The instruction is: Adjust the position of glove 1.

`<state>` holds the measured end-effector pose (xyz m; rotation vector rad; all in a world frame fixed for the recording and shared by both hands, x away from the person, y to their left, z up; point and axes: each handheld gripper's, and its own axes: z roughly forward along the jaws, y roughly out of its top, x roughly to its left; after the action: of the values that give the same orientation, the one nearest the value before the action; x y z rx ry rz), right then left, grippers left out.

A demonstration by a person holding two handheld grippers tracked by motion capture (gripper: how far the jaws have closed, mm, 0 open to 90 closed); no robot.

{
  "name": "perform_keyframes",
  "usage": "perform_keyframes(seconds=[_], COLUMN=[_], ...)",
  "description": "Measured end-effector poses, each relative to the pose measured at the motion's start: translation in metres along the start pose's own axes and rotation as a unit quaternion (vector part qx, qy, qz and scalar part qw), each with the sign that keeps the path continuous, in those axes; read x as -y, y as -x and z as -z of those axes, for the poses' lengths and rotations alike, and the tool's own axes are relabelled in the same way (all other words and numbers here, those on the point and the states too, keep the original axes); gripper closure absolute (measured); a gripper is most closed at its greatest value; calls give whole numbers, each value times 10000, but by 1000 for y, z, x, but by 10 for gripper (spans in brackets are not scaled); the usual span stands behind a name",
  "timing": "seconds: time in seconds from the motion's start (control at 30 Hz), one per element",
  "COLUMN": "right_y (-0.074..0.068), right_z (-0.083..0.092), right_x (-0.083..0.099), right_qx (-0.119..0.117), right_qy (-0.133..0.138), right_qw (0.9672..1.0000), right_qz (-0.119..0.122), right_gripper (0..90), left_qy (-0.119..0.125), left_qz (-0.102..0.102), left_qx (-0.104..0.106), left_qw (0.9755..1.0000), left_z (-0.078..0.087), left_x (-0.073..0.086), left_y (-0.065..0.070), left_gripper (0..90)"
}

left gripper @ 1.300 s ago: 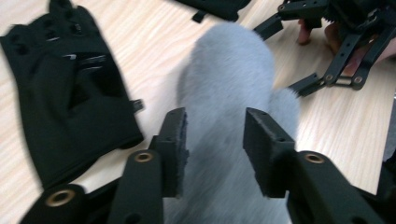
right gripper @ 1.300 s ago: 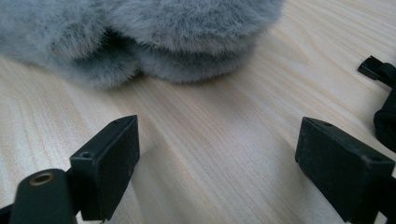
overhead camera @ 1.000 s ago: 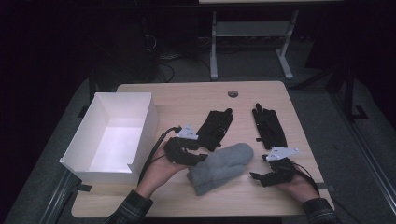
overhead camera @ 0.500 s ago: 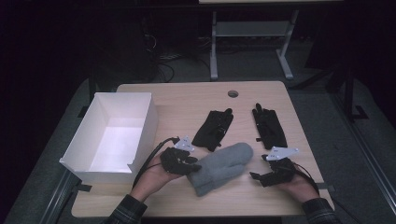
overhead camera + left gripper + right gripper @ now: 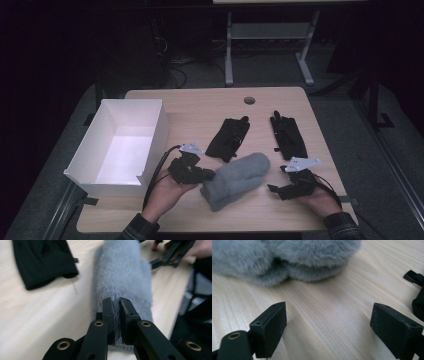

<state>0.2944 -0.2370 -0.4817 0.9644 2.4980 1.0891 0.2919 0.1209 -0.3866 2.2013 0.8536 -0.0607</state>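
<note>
Your left gripper [image 5: 115, 305] had just been closing, and its jaws now pinched the knitted cuff of the grey fleece mitten [image 5: 236, 179]; the left gripper view showed a thin fold of cuff fabric squeezed between the two black pads. Compared with the frame a second back, the gripper had slid in from beside the black gloves to the cuff end of the mitten and clamped there. The mitten itself had not shifted: it lay flat on the wooden table [image 5: 200, 107], near the front edge, between your two hands, cuff toward your left.

Your right gripper [image 5: 328, 322] rested low on the table just beside the mitten's fingertip end, jaws spread wide, nothing between them. It had kept the same place throughout.

Two black gloves [image 5: 229, 138] [image 5: 288, 135] lay untouched farther back; the white box [image 5: 150, 131] stood empty at the left.

Judgement: the grasp on the cuff looked secured, so the pick-up step seemed ready to begin. The box was the likely destination. The grip was on a thin fold only; watch for slip on lifting.
</note>
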Motion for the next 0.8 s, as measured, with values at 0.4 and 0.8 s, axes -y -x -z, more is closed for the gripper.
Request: perform_keyframes(seconds=[0.4,0.8], right_y=[0,-3], right_z=[0,8], right_x=[0,-19], right_qx=[-1,-129], right_qy=[1,-124], right_qw=[10000,9996], right_qz=[4,-210], right_gripper=[136,788], left_qy=[-79,215], left_qz=[-307,-536], left_qx=[-248,-483], left_qw=[9992,9972], left_z=[-15,-7], left_x=[16,9], left_y=[-3,-30], left_gripper=[609,893])
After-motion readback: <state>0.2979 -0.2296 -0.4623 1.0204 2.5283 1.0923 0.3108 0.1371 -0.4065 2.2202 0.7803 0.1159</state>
